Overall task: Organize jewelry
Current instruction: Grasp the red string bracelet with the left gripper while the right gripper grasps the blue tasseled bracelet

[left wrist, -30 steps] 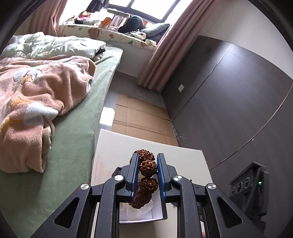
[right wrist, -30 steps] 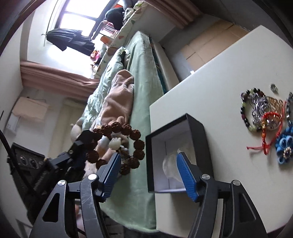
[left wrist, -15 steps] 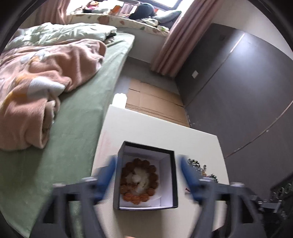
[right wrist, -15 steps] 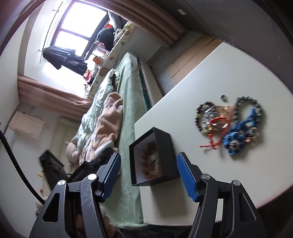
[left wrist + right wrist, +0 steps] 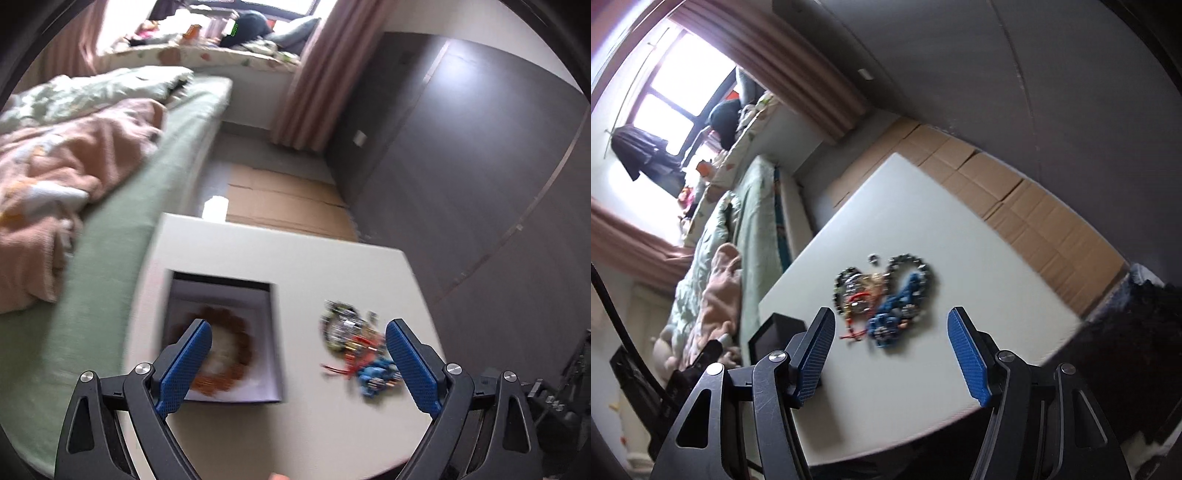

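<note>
Brown bead bracelet [image 5: 221,350] lies inside the black box [image 5: 275,332] — stowed — left gripper [image 5: 297,363] opening, empty; right gripper [image 5: 890,358] spread, empty, facing the jewelry pile [image 5: 886,295] beside the box.

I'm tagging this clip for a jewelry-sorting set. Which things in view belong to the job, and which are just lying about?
Belongs to the job:
- black box, open
- brown bead bracelet inside it
- pile of jewelry loose on the white table
- left gripper, opening, nothing between its jaws
- right gripper, open

Just lying about:
- pink blanket
- cardboard
</note>
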A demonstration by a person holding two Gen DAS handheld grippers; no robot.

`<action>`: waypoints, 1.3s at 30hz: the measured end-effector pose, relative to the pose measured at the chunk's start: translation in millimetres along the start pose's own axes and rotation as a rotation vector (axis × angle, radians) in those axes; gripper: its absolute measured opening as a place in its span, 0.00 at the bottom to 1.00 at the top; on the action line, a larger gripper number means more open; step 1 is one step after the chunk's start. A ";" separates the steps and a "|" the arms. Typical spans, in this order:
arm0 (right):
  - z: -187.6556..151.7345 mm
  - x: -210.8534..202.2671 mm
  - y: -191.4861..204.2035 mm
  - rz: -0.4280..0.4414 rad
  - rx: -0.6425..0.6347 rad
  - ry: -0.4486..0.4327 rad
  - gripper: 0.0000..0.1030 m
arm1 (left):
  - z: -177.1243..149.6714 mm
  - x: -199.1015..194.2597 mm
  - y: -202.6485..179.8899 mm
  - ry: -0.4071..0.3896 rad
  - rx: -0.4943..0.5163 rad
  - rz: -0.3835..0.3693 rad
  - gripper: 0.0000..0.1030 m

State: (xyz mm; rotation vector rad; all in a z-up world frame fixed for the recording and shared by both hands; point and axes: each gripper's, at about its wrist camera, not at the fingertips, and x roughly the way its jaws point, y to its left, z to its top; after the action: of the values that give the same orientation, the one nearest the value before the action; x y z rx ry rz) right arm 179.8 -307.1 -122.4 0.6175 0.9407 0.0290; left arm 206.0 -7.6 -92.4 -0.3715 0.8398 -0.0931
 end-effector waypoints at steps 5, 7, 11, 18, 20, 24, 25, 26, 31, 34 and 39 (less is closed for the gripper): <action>9.3 20.4 -21.7 -0.025 0.032 0.052 0.62 | -12.7 19.7 -37.5 0.049 0.090 -0.032 0.85; 17.3 27.8 -24.4 0.054 0.074 0.062 0.62 | -17.4 30.7 -51.7 0.080 0.130 -0.028 0.70; 28.7 36.1 -34.8 0.100 0.122 0.094 0.62 | -24.5 65.2 -68.6 0.166 0.155 -0.003 0.40; 42.1 48.6 -52.7 0.082 0.189 0.117 0.62 | -29.5 95.7 -84.0 0.231 0.207 0.056 0.37; 42.0 51.3 -52.9 0.102 0.199 0.131 0.62 | -30.3 101.8 -82.4 0.250 0.210 0.051 0.37; 41.3 58.0 -59.1 0.074 0.253 0.137 0.52 | -35.8 115.5 -80.7 0.295 0.247 0.072 0.37; 41.3 62.4 -59.8 0.074 0.263 0.149 0.52 | -37.3 119.5 -79.8 0.309 0.245 0.068 0.37; 41.1 66.6 -60.4 0.093 0.278 0.164 0.52 | -38.8 124.2 -78.9 0.325 0.244 0.058 0.37; 38.2 82.3 -53.2 0.135 0.301 0.215 0.52 | -44.8 142.9 -74.8 0.363 0.273 0.114 0.18; 35.9 87.1 -45.6 0.131 0.278 0.227 0.52 | -41.7 142.1 -69.1 0.369 0.233 0.074 0.07; 31.1 96.7 -32.8 0.120 0.229 0.258 0.52 | -27.9 111.7 -69.7 0.279 0.223 0.026 0.07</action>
State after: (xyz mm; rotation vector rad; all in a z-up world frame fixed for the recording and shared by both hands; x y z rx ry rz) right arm 254.0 -321.8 -197.8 0.8971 1.1643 0.1116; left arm 264.4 -105.6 -163.7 -0.1384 1.0978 -0.2165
